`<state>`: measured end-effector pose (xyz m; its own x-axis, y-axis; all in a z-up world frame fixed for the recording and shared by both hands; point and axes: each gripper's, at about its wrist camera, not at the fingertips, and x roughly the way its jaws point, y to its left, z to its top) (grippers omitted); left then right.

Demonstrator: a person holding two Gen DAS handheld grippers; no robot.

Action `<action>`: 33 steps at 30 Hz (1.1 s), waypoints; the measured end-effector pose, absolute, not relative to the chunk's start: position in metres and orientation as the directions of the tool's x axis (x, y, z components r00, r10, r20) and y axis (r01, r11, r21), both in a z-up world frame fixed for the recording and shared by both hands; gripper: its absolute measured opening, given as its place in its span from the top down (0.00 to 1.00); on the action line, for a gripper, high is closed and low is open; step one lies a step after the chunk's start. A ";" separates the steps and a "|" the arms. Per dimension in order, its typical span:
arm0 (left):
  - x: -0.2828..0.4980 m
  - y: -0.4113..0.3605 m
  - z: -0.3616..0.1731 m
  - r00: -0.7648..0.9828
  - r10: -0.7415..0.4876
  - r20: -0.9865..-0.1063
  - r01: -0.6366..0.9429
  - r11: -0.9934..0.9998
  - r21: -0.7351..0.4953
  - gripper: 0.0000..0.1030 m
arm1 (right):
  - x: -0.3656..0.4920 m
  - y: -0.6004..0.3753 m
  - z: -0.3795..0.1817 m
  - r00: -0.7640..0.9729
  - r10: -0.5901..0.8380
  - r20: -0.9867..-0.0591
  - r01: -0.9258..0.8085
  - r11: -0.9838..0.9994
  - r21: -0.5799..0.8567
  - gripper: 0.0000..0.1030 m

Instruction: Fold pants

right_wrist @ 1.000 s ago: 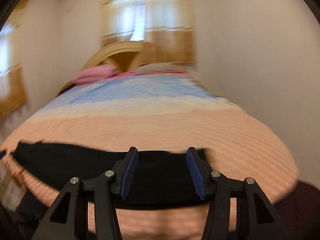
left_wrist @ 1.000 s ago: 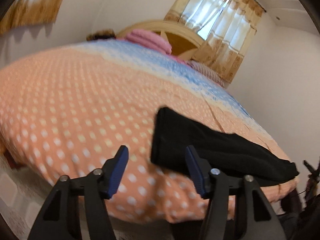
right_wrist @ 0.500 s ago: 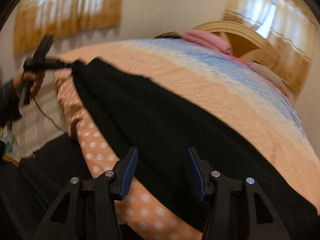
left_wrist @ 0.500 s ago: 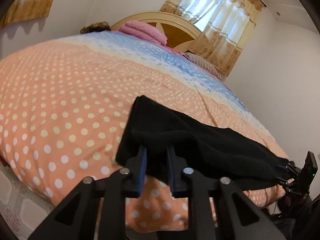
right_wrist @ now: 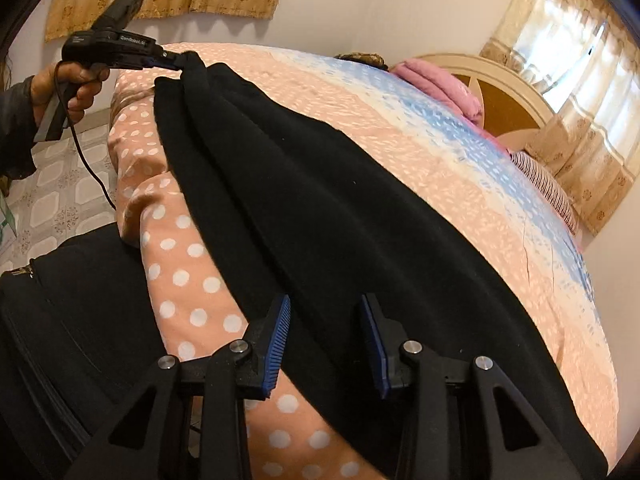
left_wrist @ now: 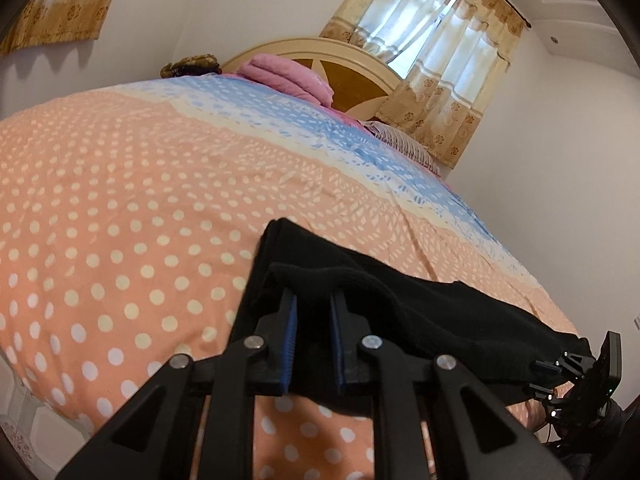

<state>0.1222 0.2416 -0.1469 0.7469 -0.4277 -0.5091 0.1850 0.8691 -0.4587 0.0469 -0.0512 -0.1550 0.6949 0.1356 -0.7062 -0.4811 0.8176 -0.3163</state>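
Black pants [left_wrist: 420, 304] lie stretched along the near edge of a bed with an orange polka-dot cover [left_wrist: 120, 208]. My left gripper [left_wrist: 313, 300] is shut on one end of the pants, the cloth bunched between its blue pads. In the right wrist view the pants [right_wrist: 320, 208] run away to the far left, where the left gripper [right_wrist: 176, 59] pinches their end. My right gripper [right_wrist: 325, 312] is partly open, its jaws straddling the near end of the pants, and it does not clamp the cloth. In the left wrist view the right gripper [left_wrist: 548, 366] sits at the pants' far end.
A folded pink blanket [left_wrist: 288, 76] and a striped pillow [left_wrist: 404, 144] lie by the wooden headboard [left_wrist: 360, 76]. Curtained windows are behind. A dark garment or bag [right_wrist: 80, 320] sits below the bed edge at left. Tiled floor [right_wrist: 60, 184] shows beside the bed.
My left gripper moved onto the pants' end and shut on it. My right gripper swung round to the other end, and its jaws have narrowed around the cloth.
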 end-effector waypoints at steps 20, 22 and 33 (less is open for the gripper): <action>0.106 0.261 -0.163 0.771 -0.422 -0.477 0.182 0.864 -0.469 0.86 | 0.032 -0.037 -0.163 0.637 0.210 -0.742 -0.521 0.827 -0.213 0.97; 0.104 0.263 -0.166 0.770 -0.418 -0.481 0.176 0.865 -0.470 0.82 | 0.031 -0.037 -0.161 0.635 0.213 -0.743 -0.519 0.830 -0.206 0.97; 0.079 0.318 -0.151 0.848 -0.259 -0.463 0.018 0.886 -0.462 0.59 | 0.019 -0.047 -0.156 0.633 0.238 -0.737 -0.534 0.824 -0.192 0.70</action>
